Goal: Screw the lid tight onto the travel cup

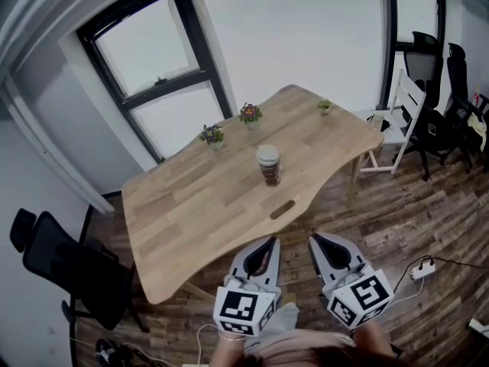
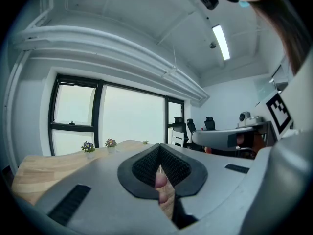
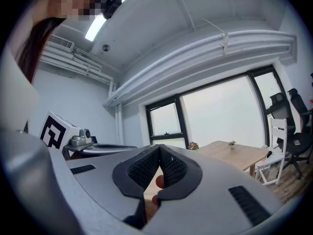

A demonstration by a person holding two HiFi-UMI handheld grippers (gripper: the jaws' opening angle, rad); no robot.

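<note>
The left gripper (image 1: 265, 248) and right gripper (image 1: 320, 243) both have their fingers pressed together, pinching nothing. The travel cup (image 1: 269, 171) stands upright on the counter (image 1: 191, 205), well ahead of the fingers, with a pale lid (image 1: 267, 154) on top. It looks light, stiff and probably slick. One gripper should hold the body low while the other takes the lid's rim.

Holds the left gripper (image 1: 267, 245) and the right gripper (image 1: 319, 241) side by side, near each other but not touching, low before the body, pointing forward and about level. Has the jaws of both pressed fully together, with nothing gripped.
</note>
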